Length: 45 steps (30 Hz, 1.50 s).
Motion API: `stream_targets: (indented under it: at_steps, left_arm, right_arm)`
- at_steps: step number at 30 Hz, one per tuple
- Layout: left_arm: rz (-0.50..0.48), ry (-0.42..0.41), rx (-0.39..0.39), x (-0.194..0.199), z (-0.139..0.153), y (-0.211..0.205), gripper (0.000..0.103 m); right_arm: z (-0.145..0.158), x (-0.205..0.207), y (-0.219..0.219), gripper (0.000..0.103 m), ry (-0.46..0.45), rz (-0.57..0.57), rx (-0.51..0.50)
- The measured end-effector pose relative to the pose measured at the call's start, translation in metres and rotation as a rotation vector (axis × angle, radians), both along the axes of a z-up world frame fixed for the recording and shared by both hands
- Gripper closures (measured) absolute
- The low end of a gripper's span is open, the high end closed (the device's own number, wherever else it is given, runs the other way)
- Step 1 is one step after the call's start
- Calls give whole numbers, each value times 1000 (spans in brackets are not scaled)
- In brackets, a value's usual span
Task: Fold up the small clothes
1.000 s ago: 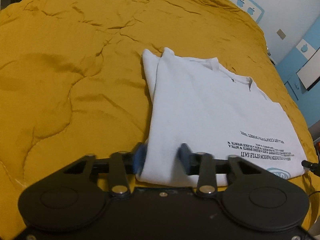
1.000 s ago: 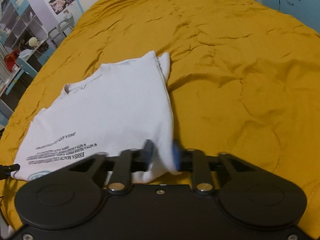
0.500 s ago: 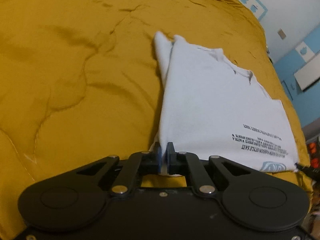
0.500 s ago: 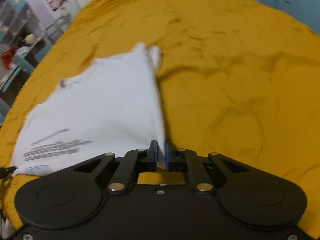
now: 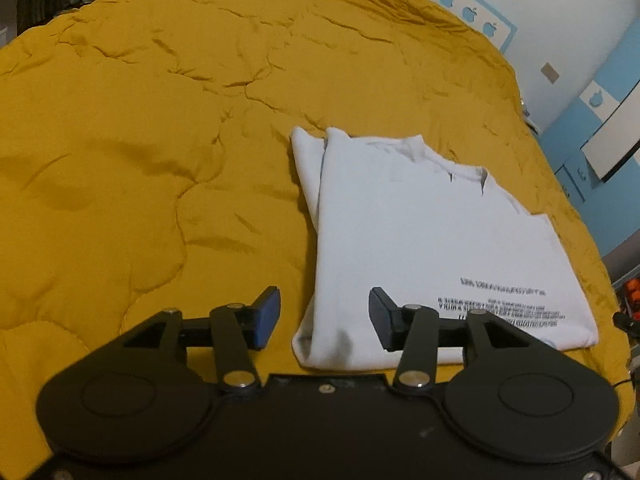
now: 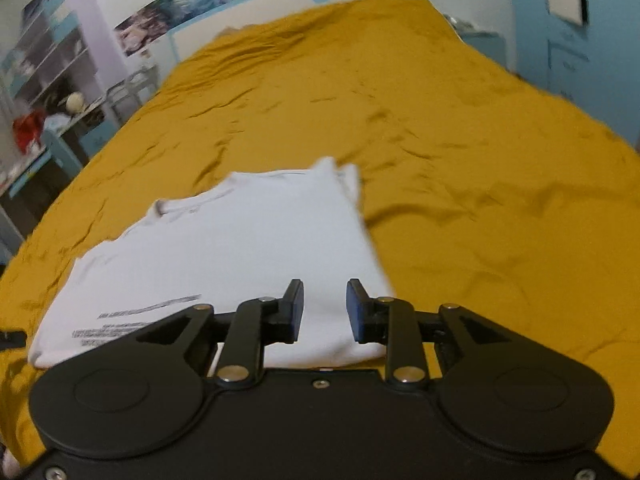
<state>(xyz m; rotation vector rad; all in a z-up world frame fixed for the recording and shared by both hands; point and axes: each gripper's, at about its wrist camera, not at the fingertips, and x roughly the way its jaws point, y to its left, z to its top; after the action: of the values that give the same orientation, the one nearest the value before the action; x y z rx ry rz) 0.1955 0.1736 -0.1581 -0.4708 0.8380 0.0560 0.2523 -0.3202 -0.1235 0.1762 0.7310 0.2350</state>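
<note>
Both tools open, shirt half-folded on the bed: risk of an uneven next fold.

We find the shirt (image 5: 420, 248) lying flat on the bed (image 5: 160, 120), sleeve side tucked under. The left tool (image 5: 322, 314) stands wide, straddling the near hem corner; the right tool (image 6: 324, 308) is narrower, empty, above the opposite hem corner. We judge that a grasp taking only the top layer would let the tucked layers slip out, and unequal lifts would skew the fold. The soft quilt may bunch into the pinch.
</note>
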Motion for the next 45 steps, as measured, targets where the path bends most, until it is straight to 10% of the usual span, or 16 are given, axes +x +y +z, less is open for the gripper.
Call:
stream_targets:
  at_steps: [11, 25, 36, 45]
  left_arm:
    - [48, 6, -100, 62, -16, 35, 40]
    - [-23, 76, -194, 130, -61, 17, 10]
    - [-111, 84, -130, 141, -61, -8, 6]
    - [-105, 85, -153, 143, -63, -7, 7]
  right_arm:
    - [-44, 5, 35, 77, 86, -306, -34]
    - [-61, 9, 39, 73, 115, -389, -49]
    - [-53, -2, 42, 14, 37, -481, -19]
    - [-61, -5, 28, 1, 32, -522, 1]
